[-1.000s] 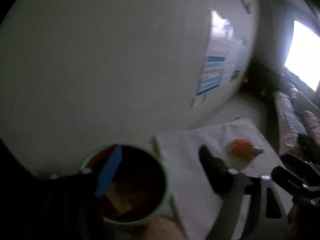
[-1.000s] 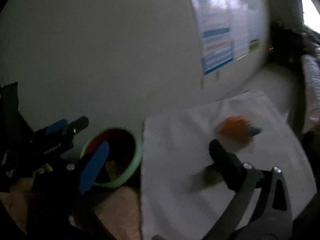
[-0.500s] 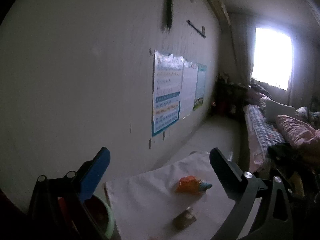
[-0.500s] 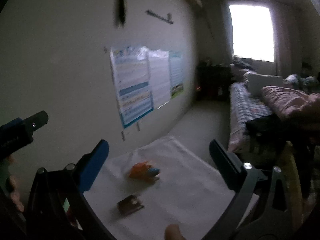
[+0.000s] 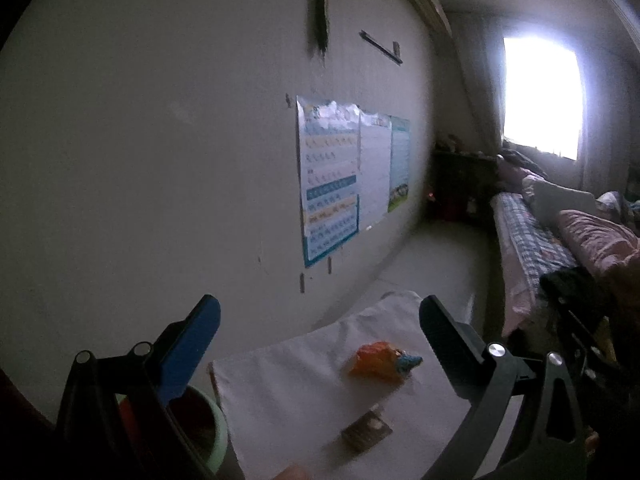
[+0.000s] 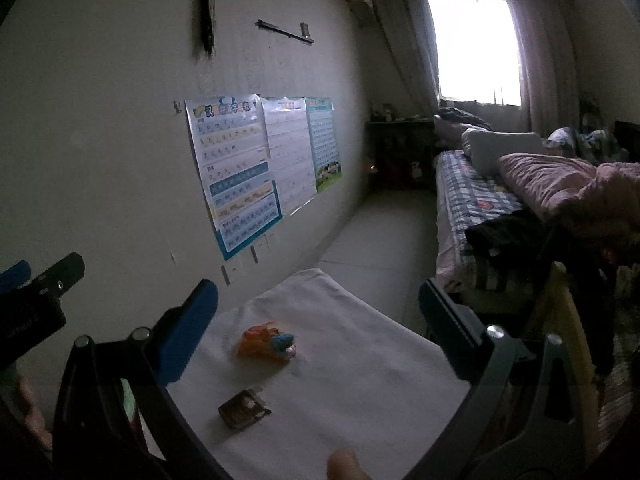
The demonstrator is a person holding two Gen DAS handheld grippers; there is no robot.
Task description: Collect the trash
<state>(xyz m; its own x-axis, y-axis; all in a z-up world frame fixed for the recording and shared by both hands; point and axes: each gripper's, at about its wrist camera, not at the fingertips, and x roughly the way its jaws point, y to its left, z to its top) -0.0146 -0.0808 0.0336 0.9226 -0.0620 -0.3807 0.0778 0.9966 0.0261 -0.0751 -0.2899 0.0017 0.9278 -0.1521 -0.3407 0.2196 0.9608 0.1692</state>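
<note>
Orange wrapper (image 5: 378, 362) (image 6: 262, 340): crumpled, with a blue-green piece at its right end; lies on the white cloth (image 5: 288, 392) (image 6: 360, 368), ahead of and between the spread jaws in both wrist views, touched by neither.

Dark brown packet (image 5: 366, 432) (image 6: 244, 408): flat, small, lying on the same cloth nearer the cameras than the orange wrapper and apart from it; sits between the jaw lines of both tools, nearer the blue-padded left finger in the right wrist view. Not gripped.

Green bin (image 5: 218, 428): pale green rim, dark inside, red showing within; stands just off the cloth's left edge, below and behind the left gripper's blue-padded finger. Contents too dim to name.

Left gripper (image 5: 320, 332): jaws spread wide, having just been opening; nothing between the pads. Fingers frame the cloth from above.

Right gripper (image 6: 318, 312): jaws spread wide, nothing pinched. Part of the left tool shows at the far left of its view.

A fingertip (image 6: 346, 464) shows at the lower edge of the cloth.

Surroundings: wall posters (image 6: 256, 168) beyond the left jaw; bed (image 6: 480, 208) with checked sheet and pink quilt beyond the right jaw; bright window (image 6: 476, 48) at the far end.
</note>
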